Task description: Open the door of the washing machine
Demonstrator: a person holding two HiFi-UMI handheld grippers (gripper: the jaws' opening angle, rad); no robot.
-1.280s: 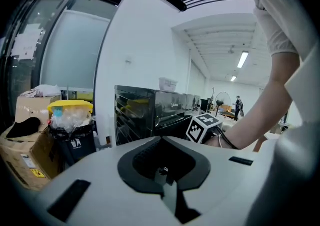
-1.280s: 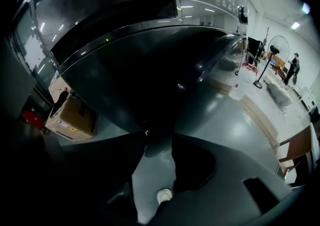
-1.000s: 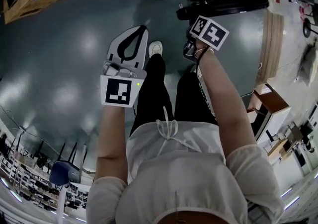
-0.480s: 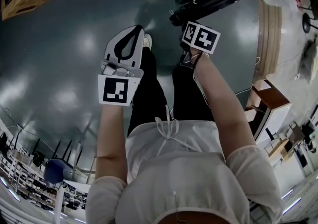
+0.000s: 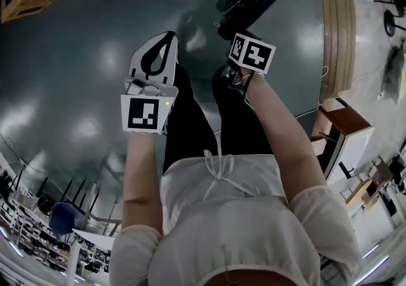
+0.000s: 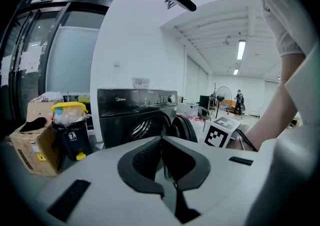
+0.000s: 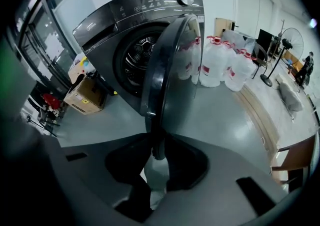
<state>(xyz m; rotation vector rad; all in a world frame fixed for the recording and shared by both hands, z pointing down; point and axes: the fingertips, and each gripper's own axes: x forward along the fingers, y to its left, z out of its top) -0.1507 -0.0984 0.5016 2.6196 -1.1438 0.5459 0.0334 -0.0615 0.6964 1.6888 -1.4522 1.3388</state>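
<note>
Floor (image 5: 76, 75) fills most of the head view: grey, glossy, person standing on it with both arms out front. Washing machine (image 7: 135, 34) is next biggest, a dark front-loader at the far side of the scene against the white wall, with the drum visible through the round opening. Door (image 7: 172, 69) is already swung out and seen edge-on from the right gripper view, standing well off the front panel, so the task looks done or nearly done. Water bottles (image 7: 220, 64) are clustered on the floor right of the machine, and a cardboard box (image 7: 87, 97) sits left of it; neither matters.

Right gripper (image 7: 157, 152) points steeply down with the door's lower edge lined up with it. Its jaws are closing, the gap narrow, a pale patch showing through. Can't tell for sure whether the door rim sits between the pads or just beyond; the head view suggests near, not gripped.

Left gripper (image 5: 170, 36) is held out more level, left of the right one, fingertips touching, nothing between. Idle, likely out of the way because one gripper is enough for the door.
</note>
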